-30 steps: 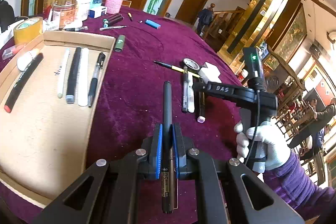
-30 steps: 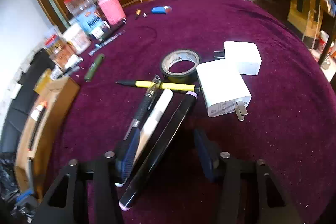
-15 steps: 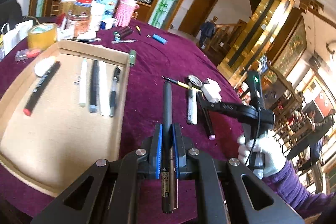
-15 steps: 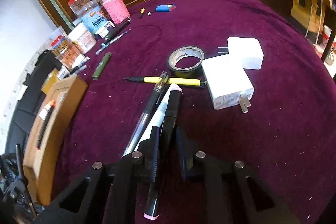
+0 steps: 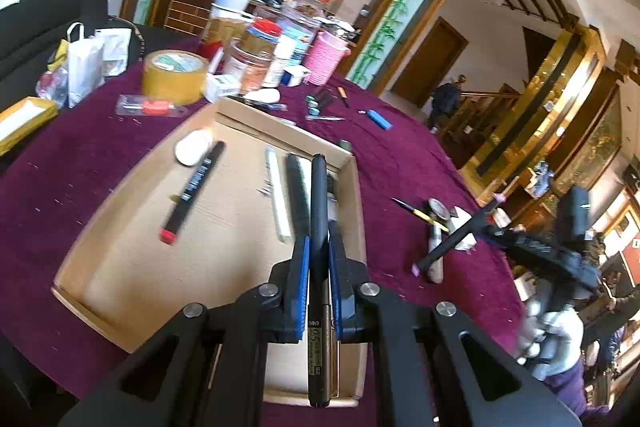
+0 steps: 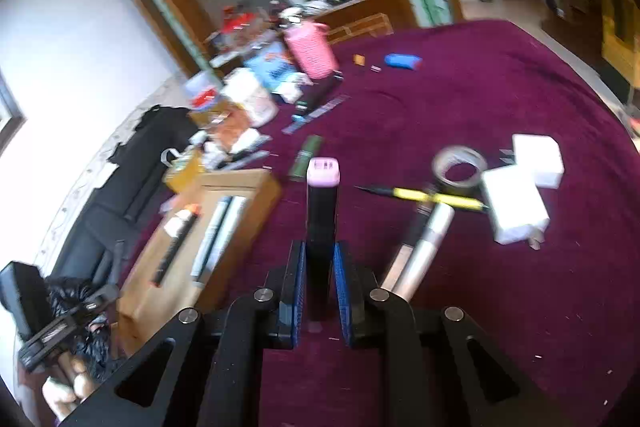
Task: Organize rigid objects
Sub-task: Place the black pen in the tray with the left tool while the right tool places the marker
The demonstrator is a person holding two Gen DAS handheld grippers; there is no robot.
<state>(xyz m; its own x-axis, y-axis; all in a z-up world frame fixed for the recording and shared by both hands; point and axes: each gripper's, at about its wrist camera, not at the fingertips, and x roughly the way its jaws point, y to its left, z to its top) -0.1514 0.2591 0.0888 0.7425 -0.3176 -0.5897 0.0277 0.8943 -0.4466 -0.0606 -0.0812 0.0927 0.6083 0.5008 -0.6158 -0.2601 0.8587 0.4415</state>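
I am holding a slim black gel pen with pale print on its barrel between the fingers of my left gripper; the blue pads are closing on it near its middle, and it is pointing forward along the fingers. Under it is lying the shallow cardboard tray, and the pen is hanging over the right side of this tray, just beside the right wall, above the row of pens already lying there: a white one and a dark one. A black marker with a red end is resting further to the left in the tray.

My right gripper is gripping a black marker with a pink cap, lifted off the purple cloth of the desk to the right of the tray.

Both pens, I judge, are light and stiff, so they are not bending or breaking under the pads. The plastic barrels are smooth and round, so they may be rolling or sliding if I am pinching only lightly. Taking them at the middle is best, I think, because then they are staying balanced and not tipping. When I am releasing, I should be low over the tray floor and parallel to the row, otherwise the pen may be bouncing or rolling crooked.
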